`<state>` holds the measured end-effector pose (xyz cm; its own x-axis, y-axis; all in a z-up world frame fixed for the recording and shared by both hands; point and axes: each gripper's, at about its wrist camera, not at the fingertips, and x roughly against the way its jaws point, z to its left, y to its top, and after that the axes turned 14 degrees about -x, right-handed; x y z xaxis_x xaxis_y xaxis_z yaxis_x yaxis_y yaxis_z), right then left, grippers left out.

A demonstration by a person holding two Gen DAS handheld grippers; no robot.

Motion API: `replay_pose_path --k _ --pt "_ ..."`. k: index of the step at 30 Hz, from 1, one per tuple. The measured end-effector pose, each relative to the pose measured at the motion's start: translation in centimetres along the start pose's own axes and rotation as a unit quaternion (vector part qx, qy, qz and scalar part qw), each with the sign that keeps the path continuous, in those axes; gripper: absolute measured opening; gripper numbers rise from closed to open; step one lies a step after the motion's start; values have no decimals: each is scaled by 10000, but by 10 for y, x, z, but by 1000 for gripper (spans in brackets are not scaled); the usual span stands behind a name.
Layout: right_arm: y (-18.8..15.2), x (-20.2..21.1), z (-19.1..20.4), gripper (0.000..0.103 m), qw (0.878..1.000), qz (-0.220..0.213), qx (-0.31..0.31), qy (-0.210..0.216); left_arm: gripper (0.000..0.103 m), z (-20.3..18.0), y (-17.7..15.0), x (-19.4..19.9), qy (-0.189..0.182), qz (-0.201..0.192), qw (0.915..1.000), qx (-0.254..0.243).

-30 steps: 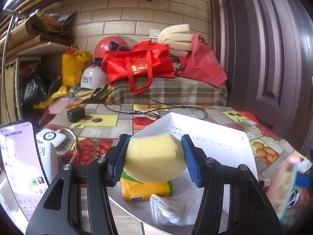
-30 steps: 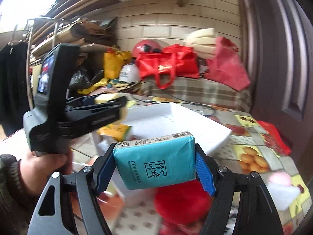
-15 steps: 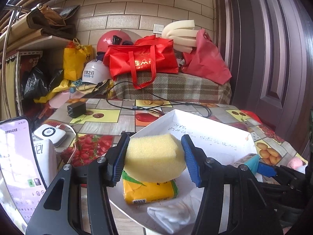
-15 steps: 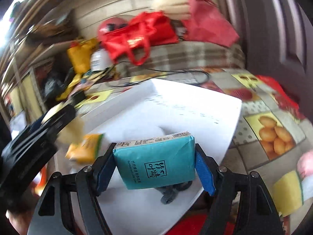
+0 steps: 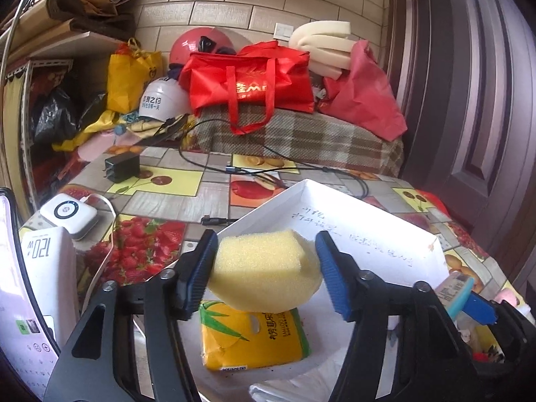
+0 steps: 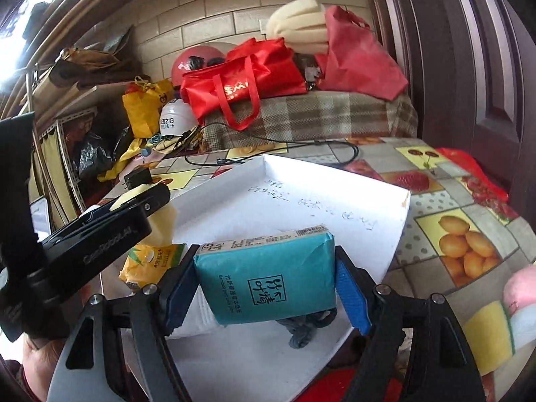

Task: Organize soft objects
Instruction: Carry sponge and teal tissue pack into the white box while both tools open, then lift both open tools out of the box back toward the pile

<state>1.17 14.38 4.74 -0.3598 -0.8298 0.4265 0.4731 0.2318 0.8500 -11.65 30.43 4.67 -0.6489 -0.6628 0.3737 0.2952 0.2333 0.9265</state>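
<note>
- The left gripper [image 5: 266,273] is pointing forward and slightly downward over the near left corner of the white tray [image 5: 375,216], its black arms reaching in from the bottom of the left wrist view.
- Its jaws are opening: the sponge [image 5: 264,269] is sitting between the blue pads [image 5: 197,273], touching the left pad, with a thin gap showing at the right pad.
- The sponge is hanging above a yellow pack [image 5: 253,340] that is lying flat in the tray's near left part.
- The right gripper [image 6: 266,286] is tilting down over the tray's near edge, rolled a little so the teal pack [image 6: 266,276] is sitting slanted.
- Its jaws are easing apart too; the teal pack is filling the space between them, the left pad against it, while a narrow gap is appearing at the right pad.
- Below the teal pack a grey cloth [image 6: 305,328] is lying crumpled on the tray floor, beside a folded white item.
- In the right wrist view a hand [image 6: 40,358] is gripping the left gripper's handle at the lower left edge, holding the tool level across the tray's left side.
- The tray is resting on the fruit-print table [image 6: 449,201], turned so one corner is pointing towards the far wall.
</note>
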Motion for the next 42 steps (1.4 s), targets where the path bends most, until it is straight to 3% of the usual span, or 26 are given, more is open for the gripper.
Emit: replay_pose_path --k 1,3,4,5,20,31,38,42 --pt "0 0 0 79 10000 -15 28 22 75 0 0 1 52 -12 10000 -7" --pt "0 1 2 92 9999 -27 79 68 98 -2 -1 4 104 -86 9999 -37" --pt "1 0 2 97 9999 -37 100 48 103 -1 -1 6 101 -121 9999 -11" --pt "1 0 3 103 9999 -43 104 16 103 0 -1 7 97 -137 9999 9" --pt "-2 15 5 103 9988 -432 219 109 103 0 -2 22 213 -557 9982 -14" --pt "-13 45 3 103 9962 -730 428 182 103 3 -13 50 -48 -700 9975 126" --pt "-28 87 -17 103 9939 -798 710 284 103 -35 -17 69 -707 -669 9937 -553" --pt "-26 107 -51 103 9960 -628 616 154 103 -68 -20 81 -1324 -672 9825 -1125"
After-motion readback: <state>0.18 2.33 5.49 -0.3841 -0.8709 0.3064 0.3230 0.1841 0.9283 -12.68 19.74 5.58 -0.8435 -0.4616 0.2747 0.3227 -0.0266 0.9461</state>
